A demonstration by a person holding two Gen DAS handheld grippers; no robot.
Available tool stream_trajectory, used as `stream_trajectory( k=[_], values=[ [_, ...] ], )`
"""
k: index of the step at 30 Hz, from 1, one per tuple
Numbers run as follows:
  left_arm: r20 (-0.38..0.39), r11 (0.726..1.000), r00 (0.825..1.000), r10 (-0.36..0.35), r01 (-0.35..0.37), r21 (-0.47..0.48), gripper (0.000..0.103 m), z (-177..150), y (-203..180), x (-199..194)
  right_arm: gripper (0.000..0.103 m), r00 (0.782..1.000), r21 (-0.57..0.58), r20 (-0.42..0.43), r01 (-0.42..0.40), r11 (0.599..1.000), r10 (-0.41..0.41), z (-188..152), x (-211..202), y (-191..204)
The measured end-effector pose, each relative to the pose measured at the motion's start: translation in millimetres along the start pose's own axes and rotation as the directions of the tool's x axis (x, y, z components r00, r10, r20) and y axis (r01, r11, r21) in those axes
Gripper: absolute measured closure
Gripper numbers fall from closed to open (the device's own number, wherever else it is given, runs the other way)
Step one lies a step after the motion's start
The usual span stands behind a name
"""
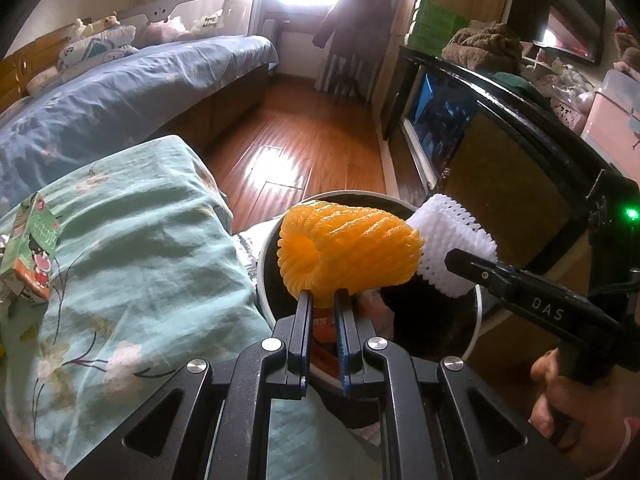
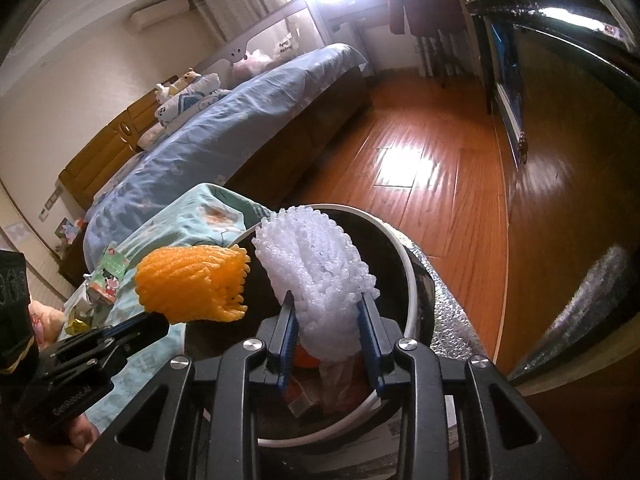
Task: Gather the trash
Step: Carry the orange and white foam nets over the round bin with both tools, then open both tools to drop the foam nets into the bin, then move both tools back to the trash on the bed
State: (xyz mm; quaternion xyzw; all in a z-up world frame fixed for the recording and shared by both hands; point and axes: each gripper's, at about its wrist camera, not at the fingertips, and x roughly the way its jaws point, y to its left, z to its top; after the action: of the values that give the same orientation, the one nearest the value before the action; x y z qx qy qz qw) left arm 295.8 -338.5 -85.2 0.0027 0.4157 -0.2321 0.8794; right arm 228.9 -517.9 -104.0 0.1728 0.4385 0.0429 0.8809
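Note:
My left gripper point(image 1: 323, 298) is shut on an orange foam fruit net point(image 1: 348, 250) and holds it over the round trash bin point(image 1: 478, 312). It also shows in the right wrist view point(image 2: 192, 286). My right gripper point(image 2: 329, 303) is shut on a white foam fruit net point(image 2: 316, 276), also above the bin point(image 2: 412, 280). In the left wrist view the white net point(image 1: 448, 248) is just right of the orange one. The bin holds orange and pale wrappers point(image 2: 320, 376).
A green-and-orange drink carton point(image 1: 30, 248) lies on the teal floral cloth point(image 1: 140, 260) to the left. A blue bed point(image 1: 120, 92) stands behind. A dark cabinet point(image 1: 500, 152) runs along the right. Wooden floor point(image 2: 440, 152) lies beyond the bin.

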Motion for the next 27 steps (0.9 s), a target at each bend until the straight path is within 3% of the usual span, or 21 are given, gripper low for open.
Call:
stream_trajectory(
  k=[11, 16, 18, 23, 27],
  values=[
    [-0.023, 1.000, 1.000, -0.020, 0.019, -0.007, 0.092, 4.5, -3.9, 6.2, 0.067, 1.000, 0.003, -0.016, 0.003, 1.000, -0.003, 6.1, 5.7, -1.8],
    [-0.029, 1.000, 1.000, -0.004, 0.004, -0.019, 0.086, 1.6, -2.3, 4.7, 0.039, 1.000, 0.012, -0.017, 0.001, 1.000, -0.001, 6.9, 3.5, -2.2],
    [-0.029, 0.999, 1.000, 0.001, -0.002, -0.039, 0.084, -1.2, 2.6, 0.4, 0.038, 1.000, 0.012, -0.010, 0.008, 1.000, -0.008, 5.6, 0.6, -1.6],
    [-0.010, 0.998, 1.000, 0.010, -0.011, -0.068, 0.063, -9.8, 10.7, -16.7, 0.030, 1.000, 0.016, -0.001, -0.011, 1.000, 0.011, 1.3, -6.0, 5.7],
    [0.028, 0.996, 0.999, 0.027, -0.024, -0.091, 0.048, -23.2, 19.3, -40.4, 0.017, 0.999, 0.004, 0.003, -0.035, 0.999, 0.035, -3.3, -13.6, 19.4]
  ],
)
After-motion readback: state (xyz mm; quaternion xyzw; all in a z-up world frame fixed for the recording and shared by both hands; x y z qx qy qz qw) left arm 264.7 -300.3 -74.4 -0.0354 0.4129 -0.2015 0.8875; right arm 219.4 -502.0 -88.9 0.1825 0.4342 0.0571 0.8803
